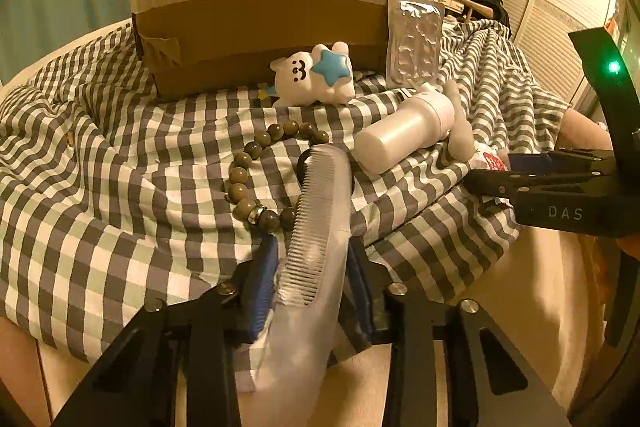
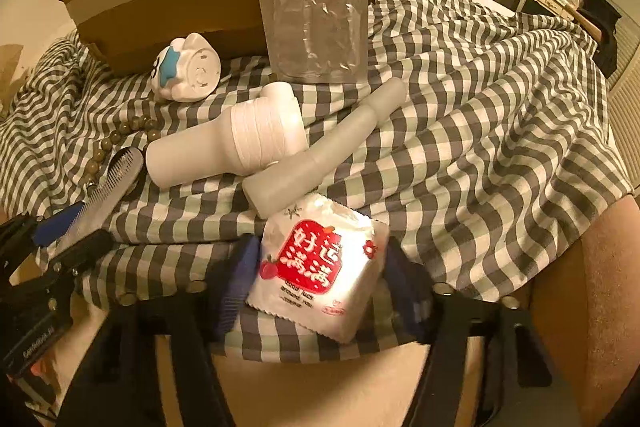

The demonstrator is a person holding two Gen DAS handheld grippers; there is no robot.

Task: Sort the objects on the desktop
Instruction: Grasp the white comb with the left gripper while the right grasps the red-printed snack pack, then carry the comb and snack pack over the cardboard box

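Your left gripper (image 1: 312, 267) has its blue-padded jaws on either side of the translucent plastic comb (image 1: 316, 239), and the pads look pressed against its edges, so it reads as clamped on the comb, which lies lengthwise between the fingers with its teeth facing left and its far tip resting over the loop of olive-brown bead bracelet (image 1: 256, 179) on the grey-and-white checked cloth (image 1: 120, 187). Your right gripper (image 2: 320, 267) sits at the near edge of the cloth with the white square tissue packet with a red label (image 2: 320, 263) between its blue pads; the pads stand right against the packet's two sides, though you cannot tell for certain how firmly they press. Just beyond the packet lies a frosted white tube (image 2: 320, 155), touching a white plastic bottle with a ribbed cap (image 2: 228, 147) that lies on its side. Further back, a white bear figurine with a blue star (image 1: 316, 75) lies toppled in front of the brown cardboard box with a pale tape band (image 1: 260, 7), and a clear blister pack (image 2: 316, 19) leans upright against the box's right end.
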